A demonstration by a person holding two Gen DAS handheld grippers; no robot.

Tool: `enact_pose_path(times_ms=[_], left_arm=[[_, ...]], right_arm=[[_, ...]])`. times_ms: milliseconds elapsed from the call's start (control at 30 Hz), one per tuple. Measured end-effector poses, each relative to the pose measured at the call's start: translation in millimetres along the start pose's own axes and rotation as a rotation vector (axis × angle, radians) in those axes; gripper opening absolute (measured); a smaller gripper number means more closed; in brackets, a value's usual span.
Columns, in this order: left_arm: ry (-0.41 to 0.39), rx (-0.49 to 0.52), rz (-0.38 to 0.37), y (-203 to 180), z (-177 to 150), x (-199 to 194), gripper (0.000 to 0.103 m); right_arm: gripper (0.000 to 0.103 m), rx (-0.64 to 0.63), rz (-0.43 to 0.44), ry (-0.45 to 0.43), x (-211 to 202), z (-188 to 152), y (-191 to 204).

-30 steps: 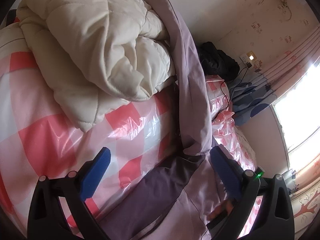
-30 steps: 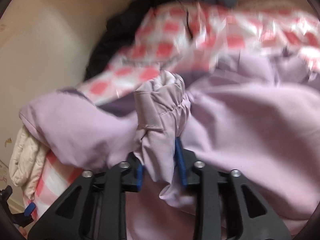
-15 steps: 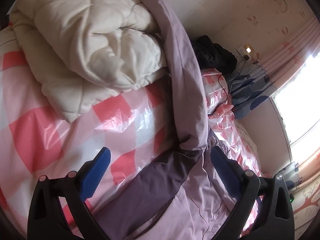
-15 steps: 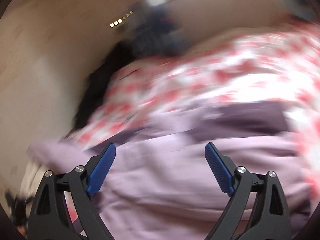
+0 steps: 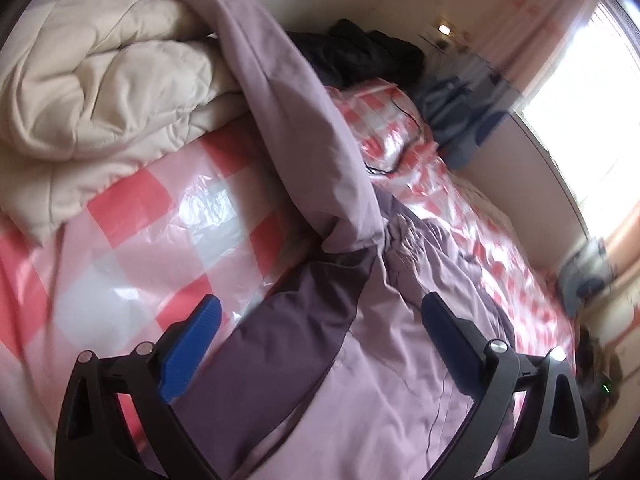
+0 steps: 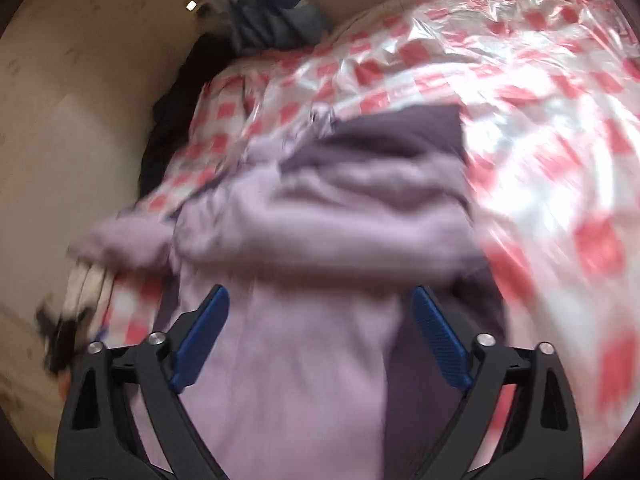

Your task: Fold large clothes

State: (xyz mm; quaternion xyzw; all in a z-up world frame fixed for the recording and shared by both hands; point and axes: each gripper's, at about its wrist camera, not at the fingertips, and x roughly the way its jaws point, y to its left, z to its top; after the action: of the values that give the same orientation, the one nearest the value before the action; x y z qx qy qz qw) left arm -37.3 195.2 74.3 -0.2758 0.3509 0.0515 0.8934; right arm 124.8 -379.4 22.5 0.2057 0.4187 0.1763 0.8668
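A large lilac jacket [image 5: 392, 364] with dark purple panels lies on a bed under red-and-white checked plastic sheeting [image 5: 136, 256]. One sleeve [image 5: 280, 92] runs up across a cream quilt. My left gripper [image 5: 320, 316] hovers open above the jacket with nothing between its blue pads. In the right wrist view the jacket [image 6: 320, 240] lies bunched and blurred. My right gripper [image 6: 320, 312] stands above it with its jaws opening wide, and no cloth is pinched between the pads.
A cream quilt [image 5: 104, 92] is heaped at the far left of the bed. Dark clothes [image 5: 360, 52] lie against the wall, with blue cloth [image 5: 464, 108] beside them. A bright window [image 5: 576, 92] is at the right. A black cable [image 5: 400, 136] runs over the sheeting.
My right gripper let go of the lilac sleeve cuff, spread wide and swept sideways over the jacket. The left gripper shifted and rolled a little, staying open.
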Motion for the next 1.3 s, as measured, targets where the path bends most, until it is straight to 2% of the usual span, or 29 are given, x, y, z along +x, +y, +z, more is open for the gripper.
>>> enact_pose_path(times_ms=[67,200,267,367,467,533,600,633,667,700,767,833,967,1033,1100,1167,1233,1300], left_arm=[[0.027,0.045,-0.004,5.3,-3.2,-11.6,0.096],[0.075,0.096,0.038,33.6,-28.4,-45.9,0.096],[0.134,0.126,0.057,52.9,-47.2,-63.7,0.096],[0.199,0.14,0.09,79.8,-70.9,-89.1,0.096],[0.234,0.103,0.107,104.2,-89.6,-109.4,0.096],[0.244,0.087,0.126,114.4,-97.4,-117.9,0.096],[0.262,0.065,0.158,127.0,-105.8,-124.5,0.096],[0.268,0.052,0.169,130.7,-108.2,-125.1,0.096],[0.274,0.036,0.173,135.1,-110.0,-126.9,0.096],[0.283,0.016,0.169,141.1,-113.3,-128.6,0.096],[0.3,-0.006,0.175,147.6,-120.1,-129.7,0.096],[0.324,0.003,0.183,145.9,-126.0,-126.0,0.096],[0.372,0.086,0.21,129.8,-140.0,-107.4,0.096],[0.392,0.135,0.268,120.8,-147.2,-92.9,0.096],[0.407,0.191,0.326,111.8,-151.7,-82.2,0.096],[0.394,0.265,0.393,100.7,-155.9,-79.5,0.096],[0.372,0.288,0.415,94.7,-154.9,-82.7,0.096],[0.359,0.304,0.43,91.6,-153.9,-83.5,0.096]], right_arm=[[0.096,0.019,-0.005,0.099,-43.5,-68.7,-16.5],[0.096,0.152,-0.005,0.292,-77.6,-177.2,-49.6],[0.096,0.183,0.067,0.328,-86.5,-214.2,-53.7],[0.096,0.178,0.154,0.355,-86.6,-240.2,-46.3],[0.096,0.161,0.177,0.408,-74.5,-254.5,-42.0],[0.091,0.132,0.19,0.407,-70.1,-261.3,-32.7],[0.067,0.078,0.144,0.37,-75.6,-266.6,-23.0],[0.058,0.083,0.148,0.343,-82.0,-270.3,-23.4],[0.042,0.096,0.17,0.316,-83.9,-274.7,-26.9],[0.036,0.125,0.191,0.277,-90.6,-277.1,-29.2],[0.033,0.147,0.205,0.23,-102.0,-278.7,-32.2],[0.033,0.129,0.174,0.211,-110.2,-277.9,-25.1],[0.035,0.097,0.09,0.282,-107.3,-266.8,-11.0],[0.038,0.104,0.068,0.342,-101.2,-262.9,-9.2],[0.038,0.104,0.055,0.361,-100.0,-258.9,-7.3],[0.039,0.079,0.027,0.376,-99.4,-257.3,0.1],[0.043,0.072,0.012,0.404,-96.8,-255.2,6.8],[0.047,0.092,0.041,0.407,-96.7,-252.1,7.1]])
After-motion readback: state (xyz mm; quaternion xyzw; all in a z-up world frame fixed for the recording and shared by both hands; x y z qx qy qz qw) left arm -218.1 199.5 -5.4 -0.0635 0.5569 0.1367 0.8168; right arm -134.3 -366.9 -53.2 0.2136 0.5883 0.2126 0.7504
